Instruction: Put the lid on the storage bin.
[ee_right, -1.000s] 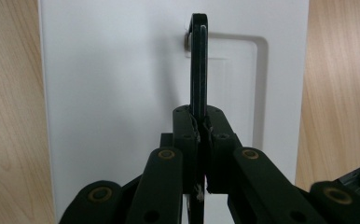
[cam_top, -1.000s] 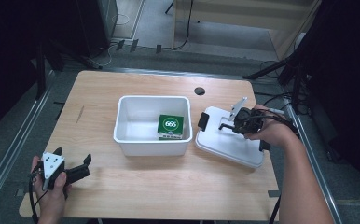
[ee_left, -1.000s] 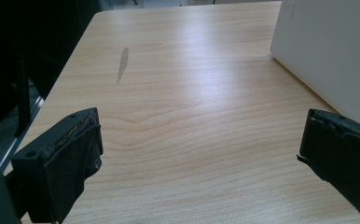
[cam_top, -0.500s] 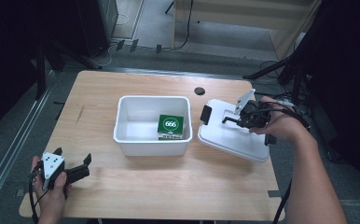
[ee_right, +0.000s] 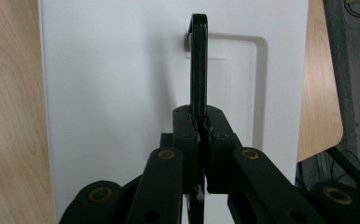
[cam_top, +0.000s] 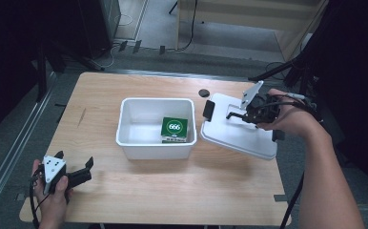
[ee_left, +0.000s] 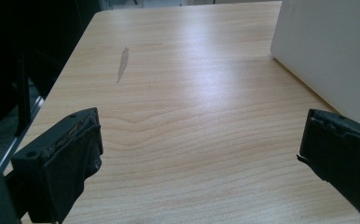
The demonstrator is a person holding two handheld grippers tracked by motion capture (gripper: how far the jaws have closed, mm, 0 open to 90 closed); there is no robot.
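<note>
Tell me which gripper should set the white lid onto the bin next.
Right. The right gripper is already shut on the lid's black handle, with the lid tilted just beside the white bin. The left gripper is open near the table's front-left corner, holding nothing.

Probably a lab (cables (cam_top: 125, 45), dark stands (cam_top: 287, 71))

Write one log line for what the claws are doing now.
right claw: shut on black handle | white plastic lid: tilted above table | left claw: open
</note>
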